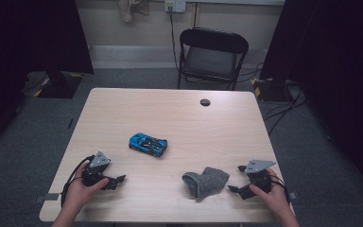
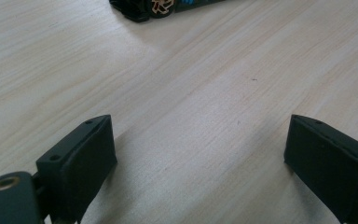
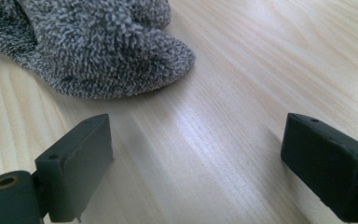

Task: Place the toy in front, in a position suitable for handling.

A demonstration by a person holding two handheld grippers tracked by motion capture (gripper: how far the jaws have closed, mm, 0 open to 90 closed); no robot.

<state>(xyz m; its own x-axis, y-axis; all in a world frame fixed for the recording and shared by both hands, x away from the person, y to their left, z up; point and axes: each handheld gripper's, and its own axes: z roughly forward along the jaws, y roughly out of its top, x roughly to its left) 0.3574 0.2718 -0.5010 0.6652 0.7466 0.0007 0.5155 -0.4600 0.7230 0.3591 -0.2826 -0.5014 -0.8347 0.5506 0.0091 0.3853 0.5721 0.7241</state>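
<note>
A blue toy car point(image 1: 148, 144) sits near the middle of the wooden table point(image 1: 179, 118); its dark underside and a wheel point(image 2: 161, 7) peek in at the top of the left gripper view. A grey fuzzy sock point(image 1: 204, 182) lies crumpled at the front right, close ahead of the right gripper in its own view point(image 3: 93, 42). My left gripper point(image 1: 116, 180) rests low at the front left, jaws wide apart and empty point(image 2: 198, 154). My right gripper point(image 1: 237, 178) rests at the front right, just right of the sock, open with bare wood between its jaws point(image 3: 196, 158).
A black folding chair point(image 1: 211, 56) stands beyond the table's far edge. A round cable hole point(image 1: 205, 102) is near the far side. Cables point(image 1: 283, 111) trail on the floor to the right. Dark curtains point(image 1: 28, 38) flank the room.
</note>
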